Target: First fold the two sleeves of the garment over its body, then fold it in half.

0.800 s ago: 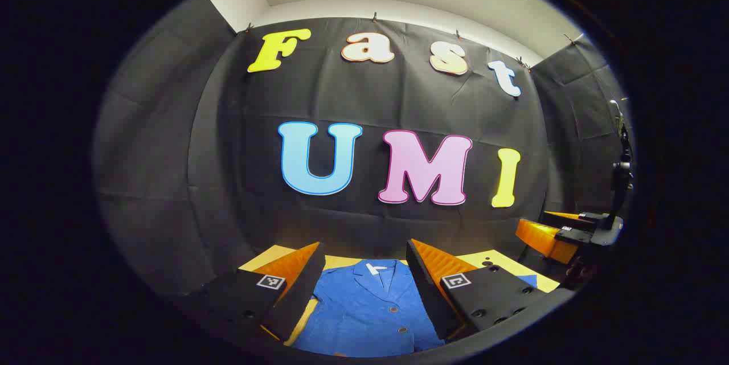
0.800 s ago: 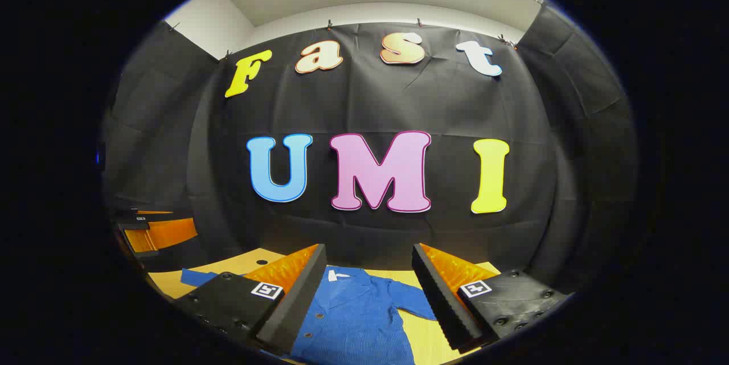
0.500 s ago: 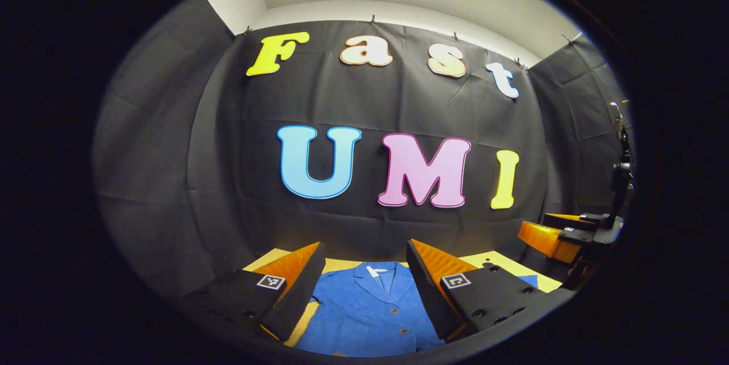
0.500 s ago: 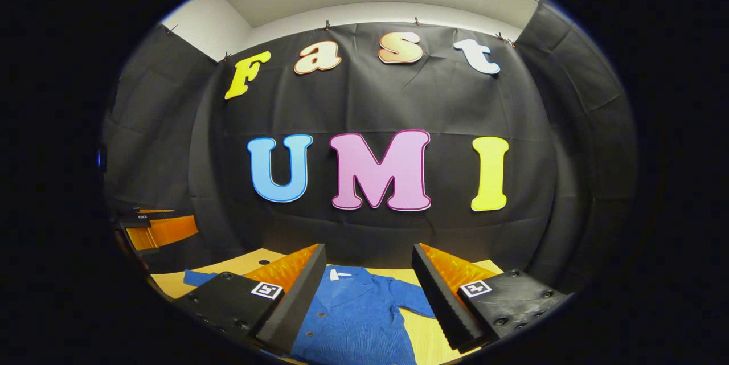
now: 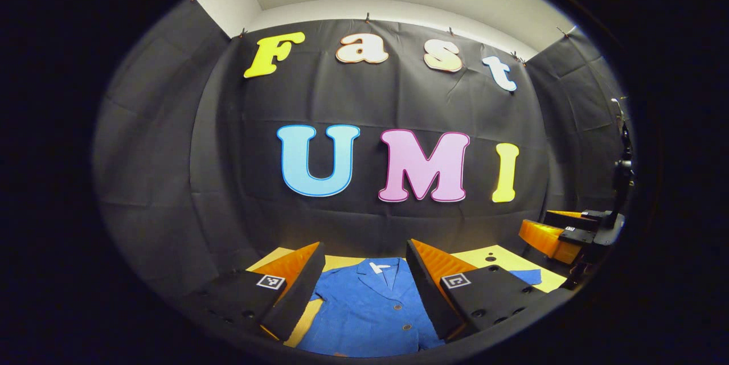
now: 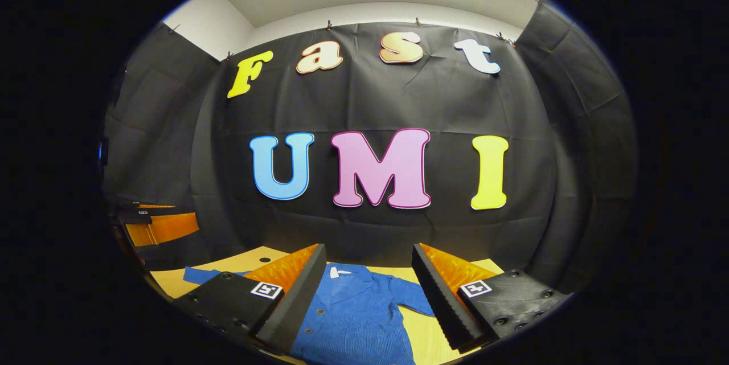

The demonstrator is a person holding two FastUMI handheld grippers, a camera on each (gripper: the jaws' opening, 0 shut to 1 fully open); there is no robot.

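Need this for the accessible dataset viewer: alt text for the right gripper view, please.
A blue button-up shirt lies flat on a yellow table, sleeves spread and unfolded, collar toward the black cloth wall. The right claw hangs open above it, one finger on each side, touching nothing. The left claw shows at the far left edge.

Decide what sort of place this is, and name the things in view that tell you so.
Probably a recording booth, not a home: black cloth wall on three sides, a bare yellow table holding one blue shirt, and an open left gripper and right gripper poised above it.
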